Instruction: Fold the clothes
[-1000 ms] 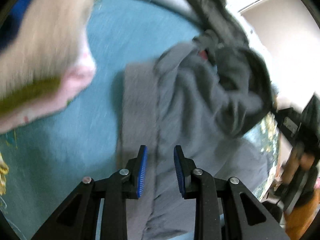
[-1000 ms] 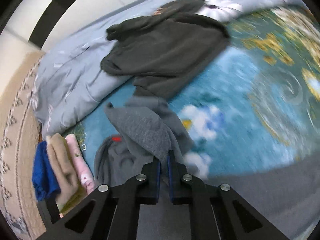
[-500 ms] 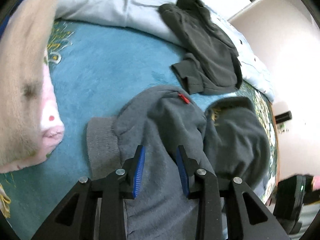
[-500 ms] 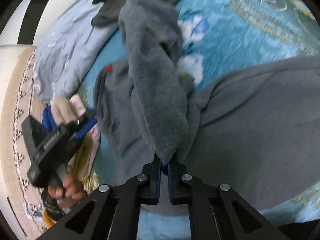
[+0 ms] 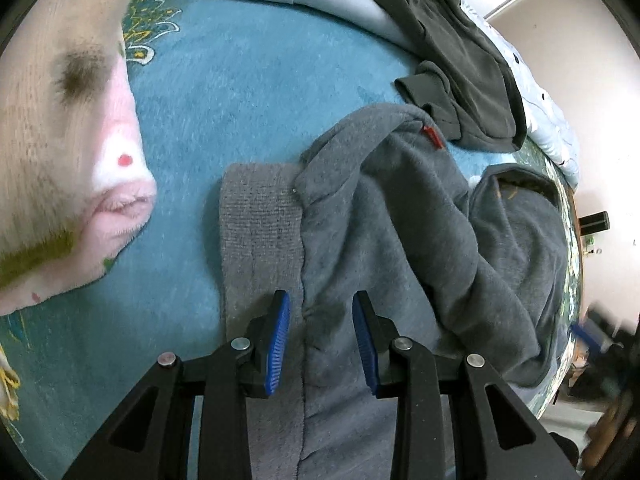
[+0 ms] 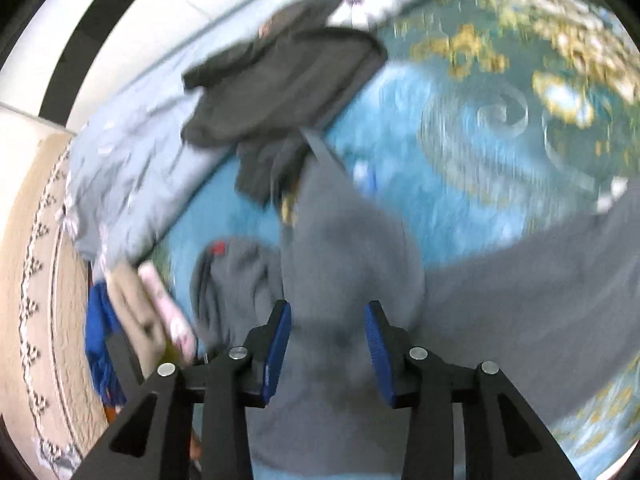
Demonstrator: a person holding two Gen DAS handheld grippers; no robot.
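The left gripper (image 5: 320,338), jaws partly apart and gripping nothing, hovers over the grey sweater's (image 5: 384,240) ribbed hem (image 5: 260,240) on the blue blanket (image 5: 240,80). The right gripper (image 6: 328,344) is opening, with grey fleece below and nothing pinched. Best pinch the hem seam squarely before drawing it across, so the fold lies flat. Left, a stack of folded clothes (image 5: 60,120) crowds the blanket's edge; the dark sweater (image 5: 452,60) lies just beyond.
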